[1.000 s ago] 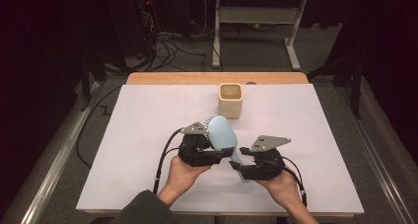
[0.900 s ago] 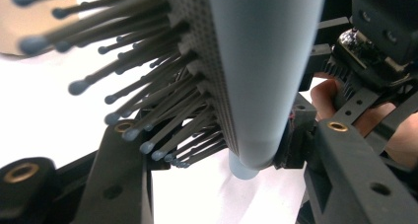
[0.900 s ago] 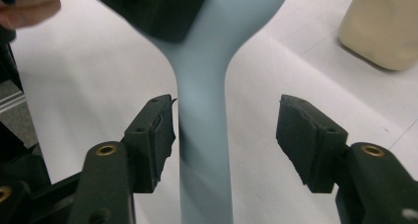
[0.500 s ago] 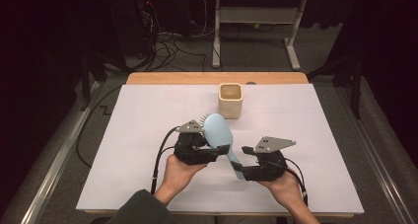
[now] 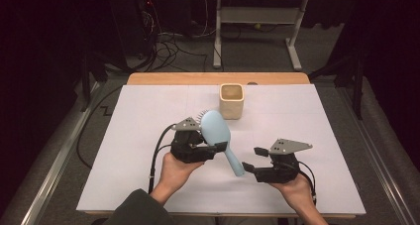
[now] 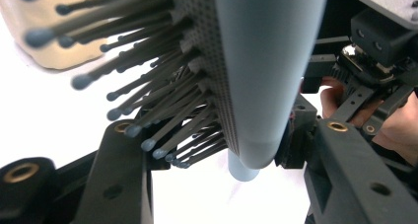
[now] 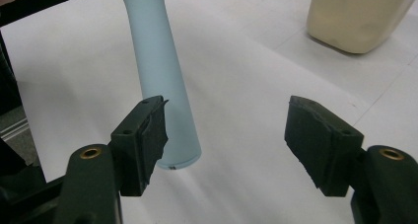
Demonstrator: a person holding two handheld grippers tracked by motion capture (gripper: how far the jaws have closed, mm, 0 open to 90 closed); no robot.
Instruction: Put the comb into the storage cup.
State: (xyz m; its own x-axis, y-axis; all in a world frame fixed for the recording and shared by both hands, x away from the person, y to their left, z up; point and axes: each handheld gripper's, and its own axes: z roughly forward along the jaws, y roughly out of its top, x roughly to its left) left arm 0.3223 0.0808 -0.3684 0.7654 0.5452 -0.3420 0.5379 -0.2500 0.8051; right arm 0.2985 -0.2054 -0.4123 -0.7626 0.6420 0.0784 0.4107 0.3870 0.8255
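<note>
Now the left hand-held gripper [image 5: 218, 148] clamps the blue hairbrush [image 5: 220, 136]; the right hand-held gripper [image 5: 251, 160] gapes, released.

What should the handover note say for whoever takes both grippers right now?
Left gripper: shut on the blue hairbrush at its head, held above the white table cover, bristles facing away from the person, handle pointing toward the right gripper.
Right gripper: open, holding nothing, jaws beside the handle's end.
Beige cup: upright at the table's far side.
Done: brush is lifted.
Left: probably put the brush into the cup.
</note>
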